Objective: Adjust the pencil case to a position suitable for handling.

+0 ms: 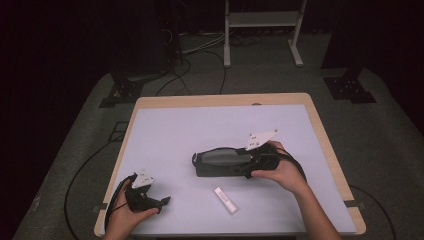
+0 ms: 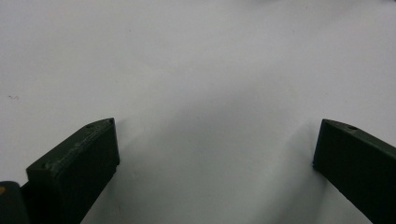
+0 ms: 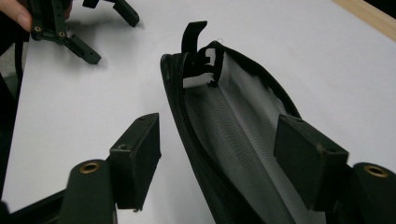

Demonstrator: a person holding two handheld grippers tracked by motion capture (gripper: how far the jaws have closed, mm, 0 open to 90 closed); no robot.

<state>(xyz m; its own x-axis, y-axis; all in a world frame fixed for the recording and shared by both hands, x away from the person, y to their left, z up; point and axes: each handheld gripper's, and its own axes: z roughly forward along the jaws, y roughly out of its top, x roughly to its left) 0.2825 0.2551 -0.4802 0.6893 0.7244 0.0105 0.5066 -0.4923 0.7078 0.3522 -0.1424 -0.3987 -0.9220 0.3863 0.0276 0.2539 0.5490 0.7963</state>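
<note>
A black pouch [image 1: 220,162] with a grey mesh side lies in the middle of the white table top [image 1: 200,125]. In the right gripper view the pouch [image 3: 224,126] runs away from me, its zip pull at the far end. My right gripper [image 3: 219,158] is open, its jaws standing on either side of the pouch's near end. The right gripper [image 1: 248,169] sits at the pouch's right end in the high view. My left gripper [image 1: 162,202] rests at the front left, open over bare table [image 2: 205,70]. A small white oblong object [image 1: 225,200] lies in front of the pouch.
The table has a wooden rim [image 1: 327,150]. On the floor behind it stand a white metal frame [image 1: 262,30] and black stand bases [image 1: 350,87], with cables [image 1: 200,60] trailing. The left gripper [image 3: 70,32] shows far off in the right gripper view.
</note>
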